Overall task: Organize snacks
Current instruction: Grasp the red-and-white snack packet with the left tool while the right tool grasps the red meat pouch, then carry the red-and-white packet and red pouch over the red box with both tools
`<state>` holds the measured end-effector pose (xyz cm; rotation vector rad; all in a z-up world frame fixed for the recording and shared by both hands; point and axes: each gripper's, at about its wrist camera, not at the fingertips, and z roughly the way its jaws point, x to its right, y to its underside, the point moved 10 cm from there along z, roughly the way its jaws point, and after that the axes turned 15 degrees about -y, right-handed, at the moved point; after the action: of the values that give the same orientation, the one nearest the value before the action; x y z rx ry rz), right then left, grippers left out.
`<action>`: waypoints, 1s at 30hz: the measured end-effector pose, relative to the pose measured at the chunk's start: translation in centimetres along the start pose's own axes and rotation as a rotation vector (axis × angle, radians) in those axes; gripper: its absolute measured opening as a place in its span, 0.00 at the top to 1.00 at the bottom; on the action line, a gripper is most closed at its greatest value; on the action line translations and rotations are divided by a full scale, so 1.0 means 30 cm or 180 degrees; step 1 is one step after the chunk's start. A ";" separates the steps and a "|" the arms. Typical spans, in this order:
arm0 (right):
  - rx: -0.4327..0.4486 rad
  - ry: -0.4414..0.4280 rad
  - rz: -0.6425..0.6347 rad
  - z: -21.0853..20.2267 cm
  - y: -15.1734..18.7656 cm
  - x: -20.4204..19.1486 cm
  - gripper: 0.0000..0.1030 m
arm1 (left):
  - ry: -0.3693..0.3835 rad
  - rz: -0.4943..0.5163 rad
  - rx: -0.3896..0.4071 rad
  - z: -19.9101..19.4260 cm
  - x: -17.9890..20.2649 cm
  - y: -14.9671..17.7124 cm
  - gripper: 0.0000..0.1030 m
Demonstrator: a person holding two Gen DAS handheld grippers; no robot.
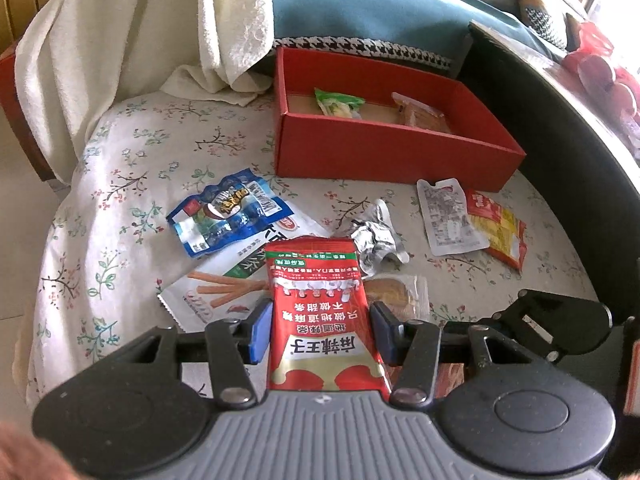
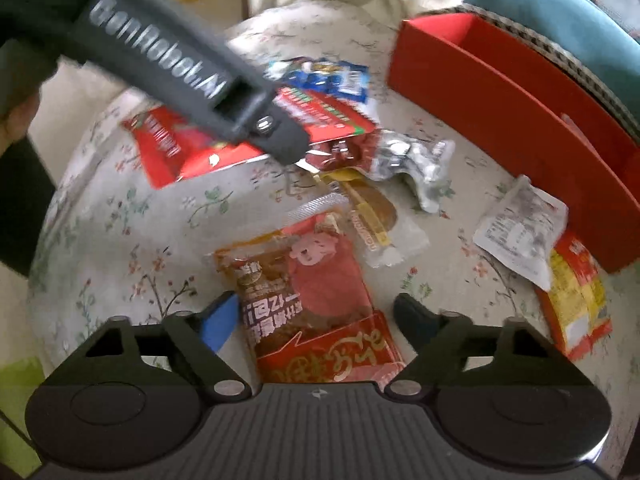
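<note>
My left gripper point(image 1: 320, 330) is shut on a red snack packet point(image 1: 320, 312) with white Chinese lettering, held above the floral-covered seat. The same packet point(image 2: 324, 114) shows in the right wrist view under the left gripper's black body point(image 2: 192, 76). My right gripper point(image 2: 316, 314) is open, its fingers on either side of a brown and pink snack packet point(image 2: 304, 280) that lies on the cloth. A red cardboard box point(image 1: 384, 148) stands behind, with a green packet point(image 1: 338, 102) and an orange packet point(image 1: 420, 114) inside.
Loose snacks lie on the floral cloth point(image 1: 120, 184): a blue packet point(image 1: 228, 214), a white stick-biscuit packet point(image 1: 224, 284), crumpled foil point(image 1: 376, 236), a white sachet point(image 1: 448, 216), a red-yellow packet point(image 1: 500, 228), a clear-wrapped cake point(image 2: 376, 216). A cream blanket point(image 1: 132, 32) hangs behind.
</note>
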<state>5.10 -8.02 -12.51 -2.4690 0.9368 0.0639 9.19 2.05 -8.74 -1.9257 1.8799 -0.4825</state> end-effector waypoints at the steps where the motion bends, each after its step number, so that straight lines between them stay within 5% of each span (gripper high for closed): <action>1: 0.0016 0.0047 0.0085 -0.005 0.004 0.011 0.23 | 0.0007 0.0011 0.0005 -0.003 0.002 0.002 0.57; 14: 0.0583 0.0427 0.1062 -0.177 0.067 0.164 0.24 | 0.0067 0.0314 0.0060 -0.028 0.063 0.045 0.57; 30: 0.0891 0.0556 0.1347 -0.206 0.012 0.268 0.24 | -0.0055 0.0426 0.0273 -0.014 0.095 0.017 0.57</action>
<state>10.22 -16.03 -8.97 -2.0125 1.4267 -0.1341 8.63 -0.83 -8.72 -1.7314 1.9294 -0.4948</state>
